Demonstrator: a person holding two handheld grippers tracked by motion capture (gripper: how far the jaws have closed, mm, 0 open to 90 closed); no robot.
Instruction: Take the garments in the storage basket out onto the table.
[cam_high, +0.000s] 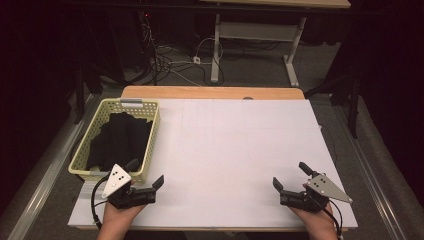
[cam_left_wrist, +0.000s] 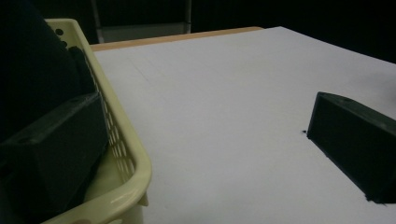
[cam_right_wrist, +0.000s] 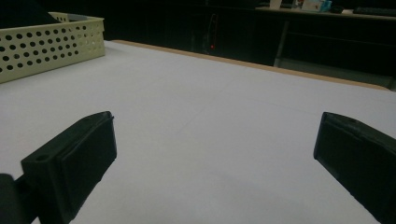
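A pale yellow perforated basket (cam_high: 151, 131) stands at the table's left with black cloth (cam_high: 122, 137) piled in it. My left gripper (cam_high: 146, 172) is open at the basket's near right corner. In the left gripper view, my left gripper (cam_left_wrist: 208, 112) has one jaw over the basket's rim (cam_left_wrist: 128, 156) beside the cloth (cam_left_wrist: 32, 60), and the other jaw over the white sheet. My right gripper (cam_high: 289, 174) is open near the front right of the sheet (cam_high: 230, 150), with nothing between its jaws. The right gripper view shows my right gripper (cam_right_wrist: 215, 128) above bare sheet, with the basket (cam_right_wrist: 51, 42) far off to the left.
The white sheet covers most of the wooden table (cam_high: 210, 92), whose far edge shows as a tan strip. Beyond it, a second desk's white frame (cam_high: 216, 50) and tangled cables (cam_high: 170, 60) are on the floor. The surroundings are dark.
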